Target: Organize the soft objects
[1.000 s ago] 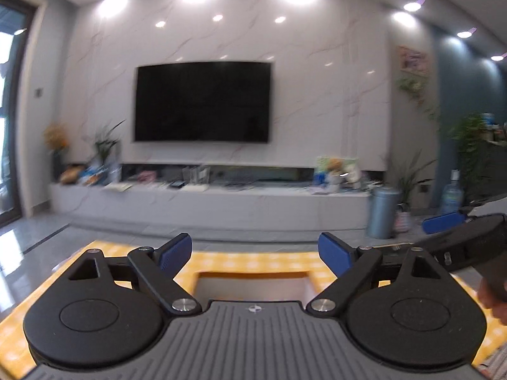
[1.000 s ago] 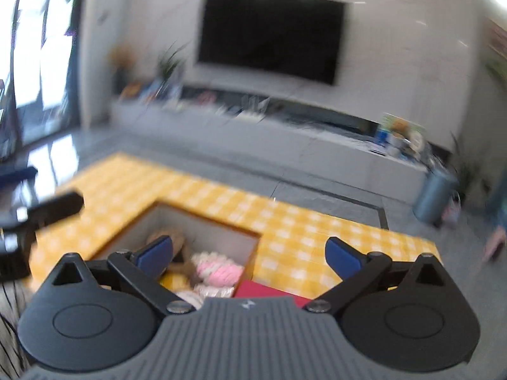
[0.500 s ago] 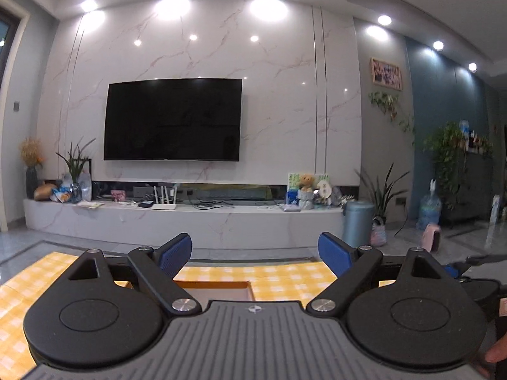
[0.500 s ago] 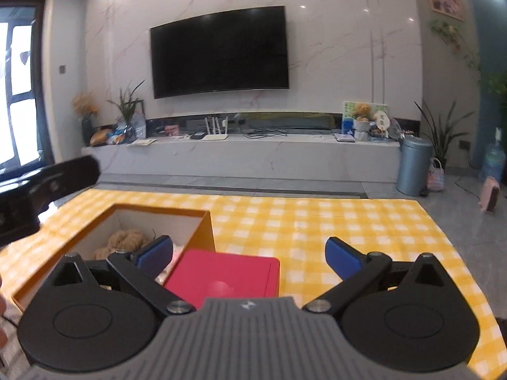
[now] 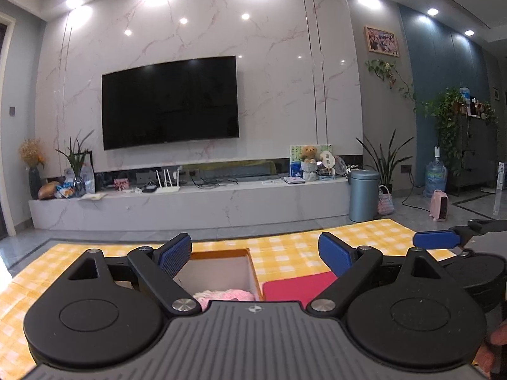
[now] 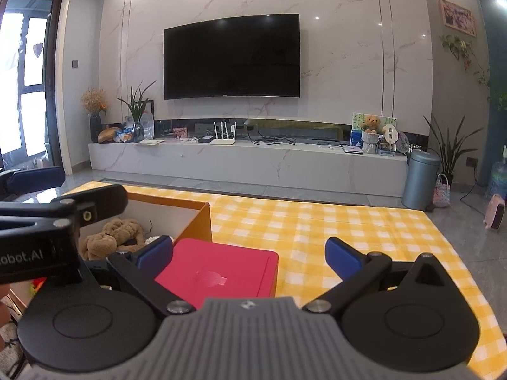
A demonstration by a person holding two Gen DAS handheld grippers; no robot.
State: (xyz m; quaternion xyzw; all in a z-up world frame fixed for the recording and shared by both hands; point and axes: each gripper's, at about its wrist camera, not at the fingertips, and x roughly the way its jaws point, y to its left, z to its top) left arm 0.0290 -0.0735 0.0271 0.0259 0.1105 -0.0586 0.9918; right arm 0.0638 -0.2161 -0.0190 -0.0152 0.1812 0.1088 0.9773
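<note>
left hand-held gripper [image 5: 255, 255] has its blue-padded fingers spread wide apart with nothing between them, hovering over the worktop covered in a yellow-and-white checked cloth [image 5: 285, 247]. right hand-held gripper [image 6: 248, 255] is the same deal, fingers wide apart and empty, and you can see it poking into the left camera's view at about 3 o'clock, with the left one showing in the right camera at 9 o'clock.

the open cardboard box with orange outer walls and a pale inside [image 6: 177, 213] sits on the cloth. from the right camera it's around 9 to 10 o'clock of the gap between the fingers. inside it there's a brown plush teddy bear [image 6: 111, 237] slumped against the near left part, and from the left camera a fluffy pink-and-white soft toy [image 5: 221, 294] peeks up at the near edge of the box, right at 6 o'clock between the fingers. can't tell what else is under them.

just beside the box on its right wall, looks like touching, is a flat red rectangular lid or case [image 6: 218, 274], lying flat on the cloth. it's partly behind the right gripper's left finger.

background is a big black wall-mounted tv [image 6: 231, 55] at 12 o'clock over a long white marble-look tv bench [image 6: 247, 161].
</note>
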